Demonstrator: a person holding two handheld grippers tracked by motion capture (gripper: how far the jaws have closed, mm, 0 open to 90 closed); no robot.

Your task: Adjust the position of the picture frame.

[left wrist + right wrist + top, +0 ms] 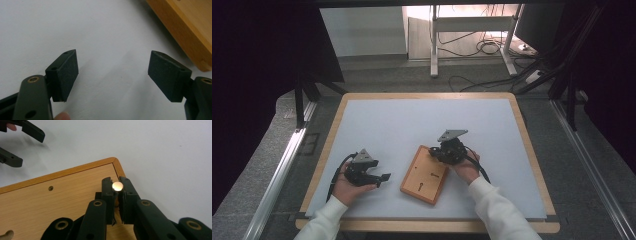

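Peg (117, 186) with the shiny round head sits pinched in my right gripper (117, 192) over the wooden board's (50, 205) upper-right corner — not yet seated, I judge — while my left gripper (112, 72) gapes wide, empty.

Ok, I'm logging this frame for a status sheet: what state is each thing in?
Left gripper: open, holding nothing, over the bare mat.
Right gripper: shut on a round-headed peg, near the board's corner.
Board: flat on the mat, askew; small hole and keyhole slot unfilled.
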